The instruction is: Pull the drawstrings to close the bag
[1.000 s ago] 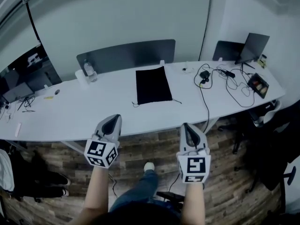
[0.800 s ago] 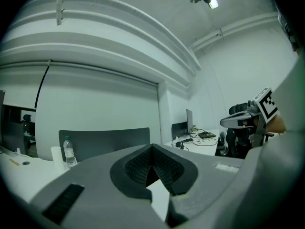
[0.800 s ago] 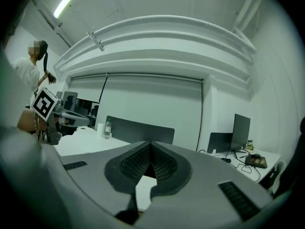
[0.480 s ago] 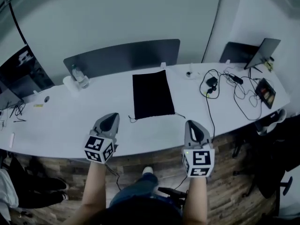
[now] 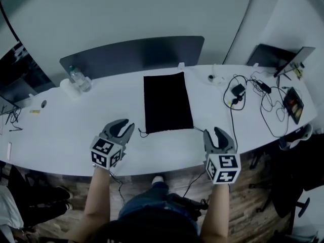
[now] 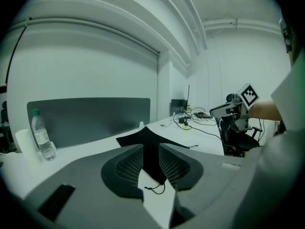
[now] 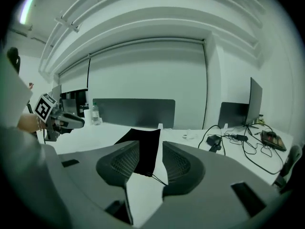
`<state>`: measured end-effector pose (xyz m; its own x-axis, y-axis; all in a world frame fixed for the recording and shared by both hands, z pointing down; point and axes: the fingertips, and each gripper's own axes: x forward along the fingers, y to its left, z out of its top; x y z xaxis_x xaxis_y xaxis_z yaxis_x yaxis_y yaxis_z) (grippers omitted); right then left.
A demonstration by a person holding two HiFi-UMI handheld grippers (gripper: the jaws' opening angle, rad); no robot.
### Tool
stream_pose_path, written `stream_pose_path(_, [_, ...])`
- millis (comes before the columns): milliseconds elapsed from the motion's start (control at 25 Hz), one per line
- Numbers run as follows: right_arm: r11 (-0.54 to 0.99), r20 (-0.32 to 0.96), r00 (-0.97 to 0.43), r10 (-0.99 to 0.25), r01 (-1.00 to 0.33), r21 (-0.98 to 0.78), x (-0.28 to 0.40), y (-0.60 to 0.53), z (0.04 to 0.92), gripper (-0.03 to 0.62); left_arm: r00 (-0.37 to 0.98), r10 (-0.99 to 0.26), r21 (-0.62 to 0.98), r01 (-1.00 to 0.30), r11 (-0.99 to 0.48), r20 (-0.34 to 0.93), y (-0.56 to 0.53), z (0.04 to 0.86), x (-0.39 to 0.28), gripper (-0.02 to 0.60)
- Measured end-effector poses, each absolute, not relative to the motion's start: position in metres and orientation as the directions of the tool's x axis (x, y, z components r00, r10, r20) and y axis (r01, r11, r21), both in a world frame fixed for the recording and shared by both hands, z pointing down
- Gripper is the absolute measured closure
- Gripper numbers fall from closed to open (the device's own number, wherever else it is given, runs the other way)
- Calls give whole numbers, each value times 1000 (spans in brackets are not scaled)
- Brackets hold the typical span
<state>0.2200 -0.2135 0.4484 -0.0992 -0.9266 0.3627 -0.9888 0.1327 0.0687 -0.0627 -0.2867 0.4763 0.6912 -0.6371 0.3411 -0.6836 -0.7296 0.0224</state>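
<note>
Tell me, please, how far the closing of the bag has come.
Done: nothing yet; the black bag lies flat on the table, its left drawstring and right drawstring slack at the near corners. In hand: the left gripper and right gripper hover at the table's near edge, jaws just opened, holding nothing. Left: grasp both strings and pull.

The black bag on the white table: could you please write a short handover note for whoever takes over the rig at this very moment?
Left gripper: open, fingers just been opening, nothing between them, short of the bag's near left corner.
Right gripper: open, fingers just been opening, empty, short of the near right corner.
Black bag: flat on the white table; left drawstring and right drawstring trail from the near corners.
Done: approach only.
Left: grip both strings, pull the bag closed.
</note>
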Motion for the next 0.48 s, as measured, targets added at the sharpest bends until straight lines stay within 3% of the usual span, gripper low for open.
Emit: stream_pose_path(480, [342,604,-235,-762,-937,67,243,-240,531,441,732,-338,15,-430,-903,591,-285,551,-51,443])
